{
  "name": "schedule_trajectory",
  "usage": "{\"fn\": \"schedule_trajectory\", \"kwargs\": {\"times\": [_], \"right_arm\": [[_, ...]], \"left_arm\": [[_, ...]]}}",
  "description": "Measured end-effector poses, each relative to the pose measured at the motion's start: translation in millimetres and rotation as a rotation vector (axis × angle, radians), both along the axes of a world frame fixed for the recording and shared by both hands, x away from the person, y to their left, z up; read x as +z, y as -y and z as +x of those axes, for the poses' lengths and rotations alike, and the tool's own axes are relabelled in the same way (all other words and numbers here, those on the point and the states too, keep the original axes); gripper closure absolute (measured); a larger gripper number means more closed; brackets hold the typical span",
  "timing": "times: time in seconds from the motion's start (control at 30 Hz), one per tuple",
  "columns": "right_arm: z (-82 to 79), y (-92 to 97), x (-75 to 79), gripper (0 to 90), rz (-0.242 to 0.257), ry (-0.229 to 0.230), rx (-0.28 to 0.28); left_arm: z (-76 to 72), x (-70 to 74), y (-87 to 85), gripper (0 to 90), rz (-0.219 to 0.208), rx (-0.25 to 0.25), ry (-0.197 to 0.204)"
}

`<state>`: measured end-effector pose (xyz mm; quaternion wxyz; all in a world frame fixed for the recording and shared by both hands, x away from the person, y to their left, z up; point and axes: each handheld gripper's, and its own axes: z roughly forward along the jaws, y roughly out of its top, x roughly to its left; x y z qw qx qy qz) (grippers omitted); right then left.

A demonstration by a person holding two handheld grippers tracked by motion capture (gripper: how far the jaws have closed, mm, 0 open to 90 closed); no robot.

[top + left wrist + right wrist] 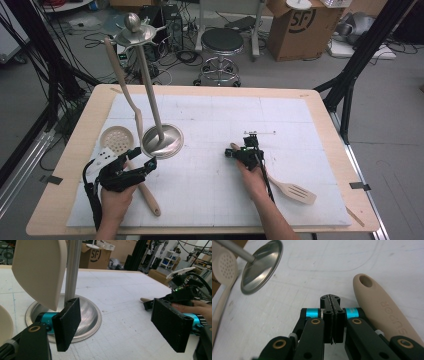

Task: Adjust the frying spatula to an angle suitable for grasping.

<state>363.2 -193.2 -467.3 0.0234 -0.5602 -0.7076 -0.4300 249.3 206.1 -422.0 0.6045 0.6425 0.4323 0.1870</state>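
A person works two hand-held grippers over a white gridded mat (210, 120) on a wooden table (80, 135). The right gripper (248, 150), jaws pressed together with nothing between them, lies just beside the handle of a slotted spatula (292, 190). The handle carries raised lettering that reads in part "SUPOR" in the right gripper view, beside a hanging hole at its tip. The spatula's long axis runs from 10 o'clock at the handle end to 4 o'clock at the slotted blade, which lies near the mat's right edge. Open mat stretches from the gripper toward 12 and 9 o'clock. The left gripper (142, 160), jaws spread wide and holding nothing, sits at the rim of a metal stand's round base (167, 145), with a wooden-handled utensil (147, 195) lying under the hand. A skimmer (116, 139) lies at 9 o'clock of the base. Beyond the table, a cardboard box (300, 27) bears "SF".
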Motion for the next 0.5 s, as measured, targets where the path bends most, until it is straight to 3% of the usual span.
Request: {"fn": "schedule_trajectory", "kwargs": {"times": [0.17,0.27,0.5], "right_arm": [[5.8,8.8,0.0,90.0,0.004,-0.003,-0.060],[3.7,10.1,2.1,89.8,-0.008,-0.009,-0.059],[-6.7,37.2,27.0,80.9,0.052,0.033,-0.058]], "left_arm": [[-0.2,-0.2,1.3,24.5,0.003,-0.004,-0.001],[-0.6,-0.4,1.0,24.6,0.004,-0.006,-0.001],[0.2,-0.9,3.0,24.6,0.007,-0.008,-0.003]]}}
